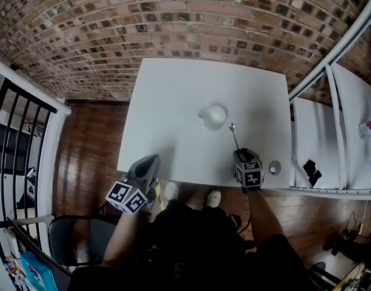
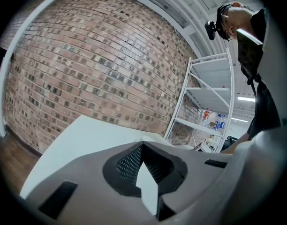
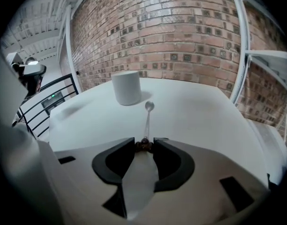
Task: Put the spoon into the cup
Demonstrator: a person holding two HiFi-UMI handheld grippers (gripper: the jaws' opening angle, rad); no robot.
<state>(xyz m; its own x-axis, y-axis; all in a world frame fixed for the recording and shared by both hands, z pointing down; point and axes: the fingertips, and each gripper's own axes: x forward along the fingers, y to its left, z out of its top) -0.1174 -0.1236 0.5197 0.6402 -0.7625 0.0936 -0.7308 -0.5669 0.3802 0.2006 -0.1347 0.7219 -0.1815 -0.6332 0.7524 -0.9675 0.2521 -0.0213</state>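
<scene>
A white cup (image 1: 214, 116) (image 3: 126, 87) stands upright near the middle of the white table (image 1: 173, 102). Just to its right a thin metal spoon (image 1: 234, 137) (image 3: 147, 120) lies flat, bowl toward the cup and handle toward me. My right gripper (image 1: 242, 153) (image 3: 144, 145) points steeply down at the handle's dark end, which sits between the jaw tips and touches both. My left gripper (image 1: 150, 161) (image 2: 142, 145) hovers at the table's near left edge, held level, its jaws together with nothing in them.
A small round metal piece (image 1: 274, 167) lies at the table's near right corner. A white shelf rack (image 1: 331, 138) stands close on the right, a brick wall (image 1: 173, 17) behind, a black railing (image 1: 16, 138) on the left. A chair (image 1: 70, 235) sits by my left arm.
</scene>
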